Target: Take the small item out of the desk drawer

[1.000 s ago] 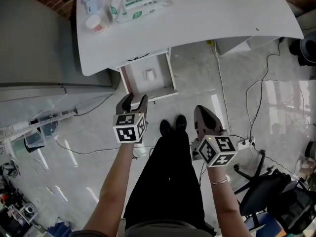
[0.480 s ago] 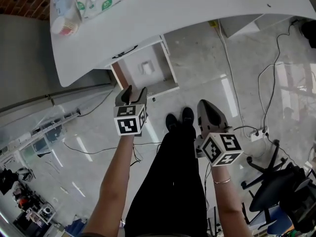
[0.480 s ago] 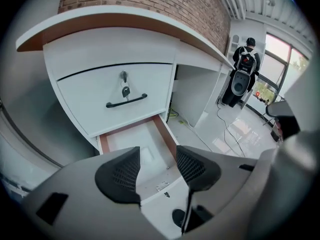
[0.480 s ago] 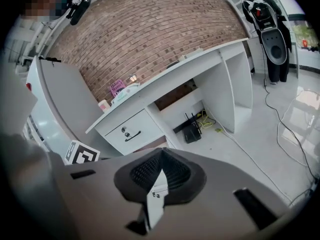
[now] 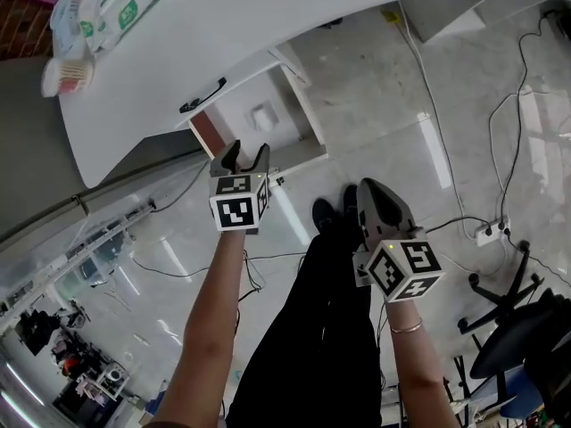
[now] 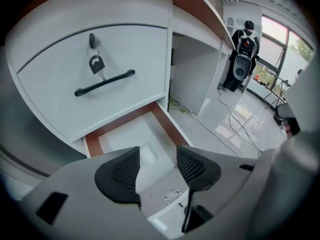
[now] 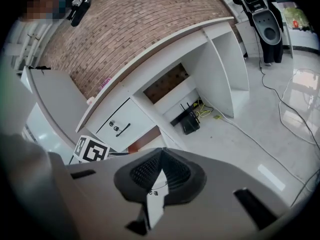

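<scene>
Left gripper [image 5: 245, 157]: jaws released, empty, at the front of the open drawer [image 5: 303, 119]. The small item [image 5: 260, 116] lies on the drawer floor, at 1 o'clock from it. Right gripper [image 5: 373, 193]: clenched on nothing, idle at 3 o'clock. Risk: a low approach could strike the drawer front. Only the left gripper view shows the item framed between the jaws.

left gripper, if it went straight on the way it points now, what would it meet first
Probably the small white item lying in the open drawer: it sits in line between the left gripper's parted jaws. Depth is unclear; a lower path would meet the drawer floor first.
</scene>
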`<state>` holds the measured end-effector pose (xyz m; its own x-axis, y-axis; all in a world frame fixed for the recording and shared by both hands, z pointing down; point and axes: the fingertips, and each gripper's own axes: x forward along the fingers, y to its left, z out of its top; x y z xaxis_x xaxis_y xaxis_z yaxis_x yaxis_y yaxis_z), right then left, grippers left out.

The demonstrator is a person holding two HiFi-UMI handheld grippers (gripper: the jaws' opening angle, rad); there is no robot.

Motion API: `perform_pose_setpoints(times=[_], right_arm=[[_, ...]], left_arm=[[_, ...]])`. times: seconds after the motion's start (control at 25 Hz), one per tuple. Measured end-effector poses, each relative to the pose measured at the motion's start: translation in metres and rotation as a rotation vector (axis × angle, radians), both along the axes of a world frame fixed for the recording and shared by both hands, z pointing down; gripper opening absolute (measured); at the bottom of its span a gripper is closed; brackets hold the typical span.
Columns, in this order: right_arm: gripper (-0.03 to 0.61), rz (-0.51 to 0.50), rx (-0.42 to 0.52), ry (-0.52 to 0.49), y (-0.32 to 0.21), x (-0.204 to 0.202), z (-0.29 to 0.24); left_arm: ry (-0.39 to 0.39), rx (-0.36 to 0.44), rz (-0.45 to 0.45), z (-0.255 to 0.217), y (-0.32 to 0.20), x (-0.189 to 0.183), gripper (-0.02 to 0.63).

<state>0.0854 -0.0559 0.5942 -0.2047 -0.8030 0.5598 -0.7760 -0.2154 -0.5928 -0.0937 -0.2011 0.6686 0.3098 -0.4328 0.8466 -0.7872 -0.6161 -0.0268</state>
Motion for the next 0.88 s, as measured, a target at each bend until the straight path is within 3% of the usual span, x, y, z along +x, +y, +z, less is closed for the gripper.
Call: perform_pose_setpoints(times=[0.48,0.88], right_arm=[[0.005,0.05,-0.026,-0.036,-0.009,0.022,0.047],[0.005,0.059,-0.023,-0.051,-0.02,0.032,0.079]], left_arm=[[-0.106,-0.058,0.045,0.066,-0.02,0.004,0.222],[-0.172,-0.103,0.033,0.112,-0.033,-0.002,0.227]])
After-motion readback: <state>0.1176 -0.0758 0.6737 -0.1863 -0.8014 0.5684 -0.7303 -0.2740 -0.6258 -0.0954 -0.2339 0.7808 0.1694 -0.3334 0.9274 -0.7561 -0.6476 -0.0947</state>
